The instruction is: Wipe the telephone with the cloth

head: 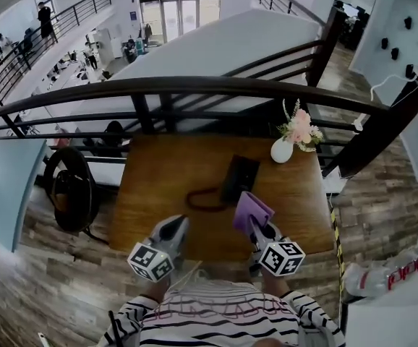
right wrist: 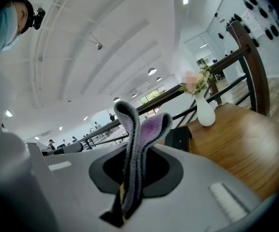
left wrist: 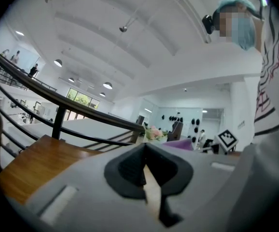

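So, my right hand-held gripper [head: 255, 228] pinches the folded cloth [head: 251, 210], angled upward above the worktop [head: 158, 186], at the telephone's [head: 239, 178] near end. The cloth is in hand, but I judge the wiping itself not yet begun. My left hand-held gripper [head: 176, 227] hovers alongside, jaws pressed together on nothing, also angled upward.

A wooden desk [head: 158, 194] stands against a dark curved railing [head: 194, 85] on a plank-floored [head: 43, 280] mezzanine, with a vase [head: 282, 150] of flowers at its far right corner. Beyond, tall windows [head: 171, 16] light the hall below; round lamps [left wrist: 107, 85] dot the white ceiling [left wrist: 130, 42].
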